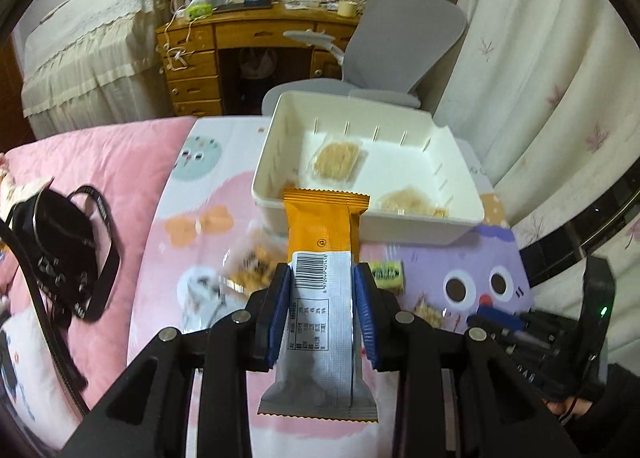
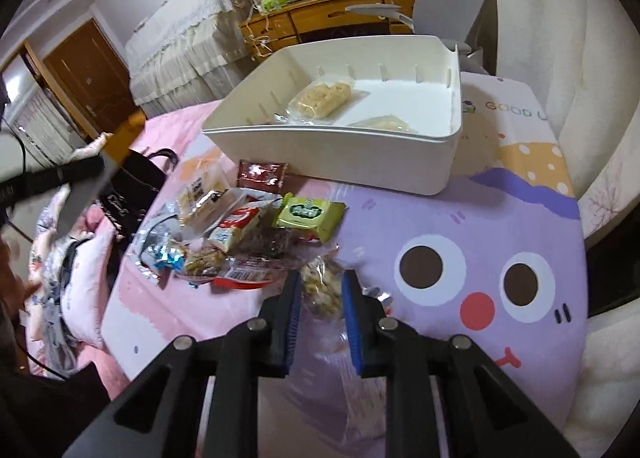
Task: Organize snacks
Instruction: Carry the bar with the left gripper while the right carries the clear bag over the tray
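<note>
Only the right wrist view showed the heap of mixed snack packets (image 2: 240, 234) on the cartoon-printed mat (image 2: 460, 225), near the white plastic bin (image 2: 360, 161); the left gripper (image 1: 324, 278) was clamped on an orange-and-white wrapped snack bar (image 1: 322, 258) before that bin; the right gripper (image 2: 321, 288) was closed on a clear packet of pale biscuits (image 2: 321, 290).

Snacks (image 2: 256, 234), bin (image 2: 340, 161) on bed (image 2: 500, 217)

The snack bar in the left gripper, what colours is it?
Orange and silver-white snack bar, clearest in the left wrist view.
</note>
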